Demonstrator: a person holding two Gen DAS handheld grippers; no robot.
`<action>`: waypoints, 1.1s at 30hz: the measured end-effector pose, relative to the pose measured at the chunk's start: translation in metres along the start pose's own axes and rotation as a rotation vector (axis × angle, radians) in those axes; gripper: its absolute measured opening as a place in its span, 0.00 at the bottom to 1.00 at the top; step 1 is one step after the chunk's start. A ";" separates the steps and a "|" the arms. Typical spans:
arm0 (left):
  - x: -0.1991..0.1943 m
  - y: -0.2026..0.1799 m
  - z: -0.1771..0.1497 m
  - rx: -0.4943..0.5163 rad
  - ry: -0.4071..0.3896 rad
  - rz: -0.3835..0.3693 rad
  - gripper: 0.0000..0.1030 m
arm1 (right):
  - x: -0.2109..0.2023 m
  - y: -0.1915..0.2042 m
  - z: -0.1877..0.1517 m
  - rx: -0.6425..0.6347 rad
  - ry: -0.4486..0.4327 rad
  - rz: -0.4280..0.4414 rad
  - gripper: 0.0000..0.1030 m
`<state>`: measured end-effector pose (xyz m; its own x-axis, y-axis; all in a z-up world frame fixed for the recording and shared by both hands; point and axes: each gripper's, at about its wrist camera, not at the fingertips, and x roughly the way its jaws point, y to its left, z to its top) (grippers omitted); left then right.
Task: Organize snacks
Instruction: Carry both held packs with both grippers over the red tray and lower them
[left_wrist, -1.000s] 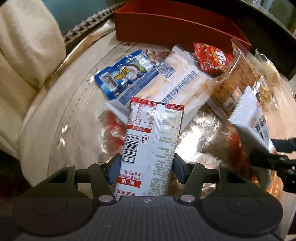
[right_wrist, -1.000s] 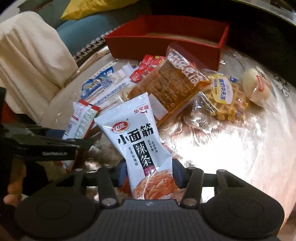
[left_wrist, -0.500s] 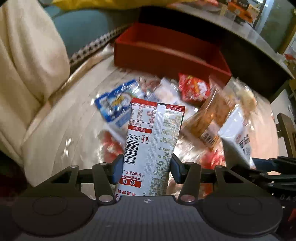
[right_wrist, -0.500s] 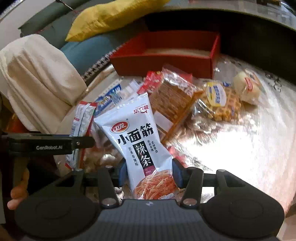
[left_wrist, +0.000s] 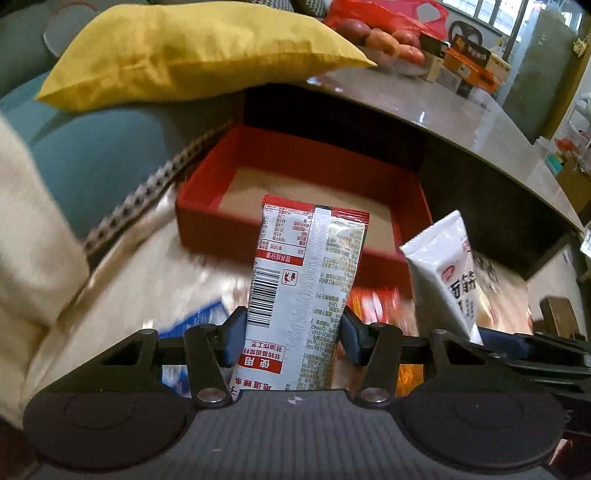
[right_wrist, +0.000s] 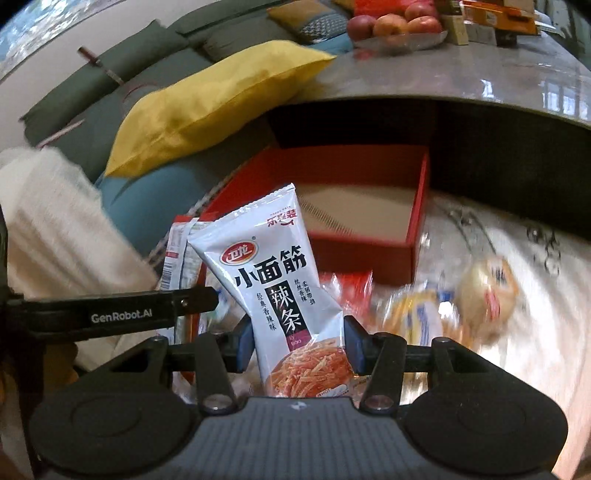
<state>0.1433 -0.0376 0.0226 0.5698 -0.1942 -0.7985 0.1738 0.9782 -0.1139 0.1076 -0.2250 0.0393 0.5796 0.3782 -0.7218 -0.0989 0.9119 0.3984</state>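
Observation:
My left gripper (left_wrist: 293, 334) is shut on a red-and-white snack packet (left_wrist: 306, 280), held upright with its barcode side toward the camera. My right gripper (right_wrist: 298, 338) is shut on a white spicy-strip packet (right_wrist: 273, 280), also upright and tilted a little left. Both packets hang above the table in front of an open red box (left_wrist: 295, 236) whose tan bottom (right_wrist: 365, 210) is bare. The white packet (left_wrist: 443, 266) shows at the right of the left wrist view, and the red-and-white packet (right_wrist: 179, 254) at the left of the right wrist view.
Blurred snacks lie on the shiny table: a blue packet (left_wrist: 199, 317), red packets (right_wrist: 347, 284), waffles (right_wrist: 417, 314) and a round bun (right_wrist: 487, 291). A yellow cushion (left_wrist: 184, 48) and a cream blanket (right_wrist: 62, 236) lie to the left. A darker raised table (left_wrist: 461, 122) runs behind the box.
Both grippers have risen and moved toward the red box with their packets. The loose snacks have dropped low in view and the box now fills the middle.

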 end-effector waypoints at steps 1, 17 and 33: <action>0.006 0.000 0.007 -0.004 0.000 0.001 0.58 | 0.004 -0.002 0.007 0.003 -0.004 -0.004 0.43; 0.081 -0.004 0.096 0.002 -0.050 0.034 0.58 | 0.088 -0.030 0.101 0.016 -0.052 -0.071 0.43; 0.155 0.006 0.104 0.012 0.051 0.115 0.58 | 0.159 -0.051 0.114 0.015 0.019 -0.153 0.43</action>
<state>0.3165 -0.0697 -0.0403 0.5453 -0.0766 -0.8347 0.1191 0.9928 -0.0133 0.2969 -0.2294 -0.0310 0.5713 0.2380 -0.7855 0.0013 0.9568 0.2909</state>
